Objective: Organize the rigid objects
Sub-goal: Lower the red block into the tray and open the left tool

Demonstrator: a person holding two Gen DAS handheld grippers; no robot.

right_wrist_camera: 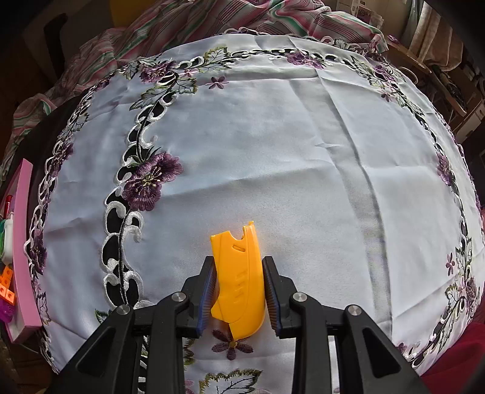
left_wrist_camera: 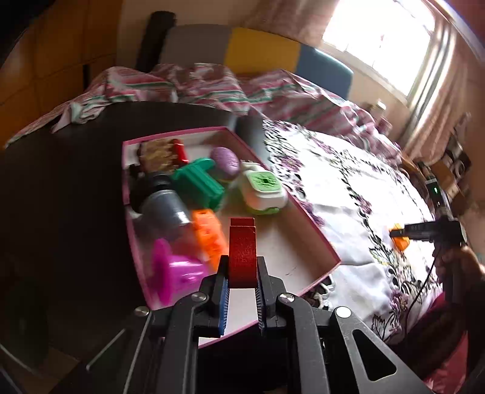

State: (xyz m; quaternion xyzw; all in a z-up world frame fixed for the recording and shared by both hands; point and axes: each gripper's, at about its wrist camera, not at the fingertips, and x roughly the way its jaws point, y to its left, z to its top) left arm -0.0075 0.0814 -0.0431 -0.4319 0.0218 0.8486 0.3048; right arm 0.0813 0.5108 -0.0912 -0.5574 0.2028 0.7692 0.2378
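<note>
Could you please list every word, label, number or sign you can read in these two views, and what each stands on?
No text can be read in either view.
Yellow plastic piece: embossed marks only, no legible letters.
Red block: rough texture, no lettering.
White and green box: green relief pattern, blurred.
Papers at top right: print too small.

a dark tabletop (left_wrist_camera: 69, 188) carries a white tablecloth (right_wrist_camera: 272, 145) embroidered with purple flowers and cut-out scrollwork along its border, creased in faint fold lines. a pink-rimmed shallow box (left_wrist_camera: 315, 230) sits on the dark surface, its right side just beside the cloth's edge and its near corner over the lace border. a striped pink and green sheet (left_wrist_camera: 194, 85) lies bunched along the far edge.
</note>
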